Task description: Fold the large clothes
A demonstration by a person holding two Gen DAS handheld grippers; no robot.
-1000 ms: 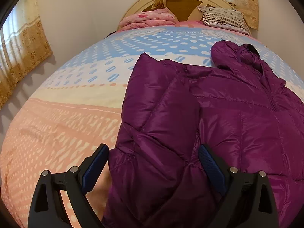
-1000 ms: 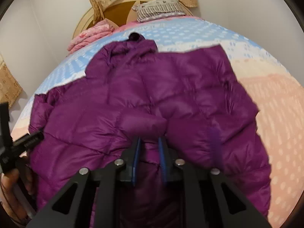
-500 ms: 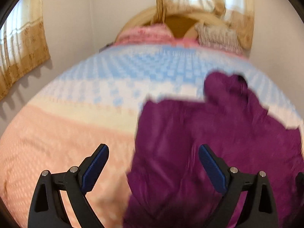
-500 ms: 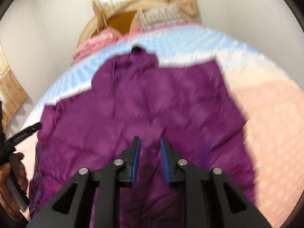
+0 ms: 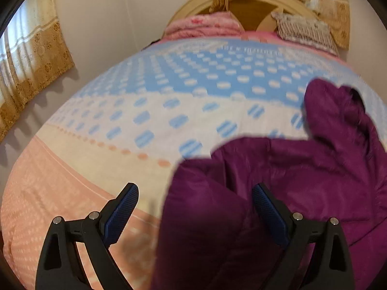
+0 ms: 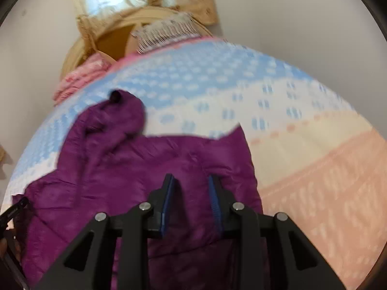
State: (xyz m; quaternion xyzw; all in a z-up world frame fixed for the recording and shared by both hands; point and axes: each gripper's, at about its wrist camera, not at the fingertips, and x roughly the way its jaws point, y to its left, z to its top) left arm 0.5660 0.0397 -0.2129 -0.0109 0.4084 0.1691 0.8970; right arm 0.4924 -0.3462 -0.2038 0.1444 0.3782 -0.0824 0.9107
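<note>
A purple puffer jacket point(image 5: 314, 169) lies flat on the bed with its sleeves folded inward and its hood point(image 5: 333, 111) toward the headboard. My left gripper point(image 5: 194, 189) hangs open and wide over the jacket's left edge, with nothing between the blue pads. In the right wrist view the jacket point(image 6: 121, 169) fills the lower left and the hood point(image 6: 116, 118) lies at its top. My right gripper point(image 6: 191, 178) hovers over the jacket's right side. Its jaws are opening, and no fabric is pinched between them. The left gripper's body point(image 6: 14, 212) shows at the left edge.
The bedspread point(image 5: 169, 101) has blue, white and peach dotted bands, with bare peach cover point(image 6: 326, 193) to the right of the jacket. A folded pink blanket point(image 5: 205, 26) and a striped pillow point(image 5: 304, 31) lie against the wooden headboard. A curtain point(image 5: 29, 55) hangs on the left.
Both grippers have drawn back from the jacket toward the foot of the bed. The right jaws have widened from nearly shut and let go of the fold. The left stays open.
</note>
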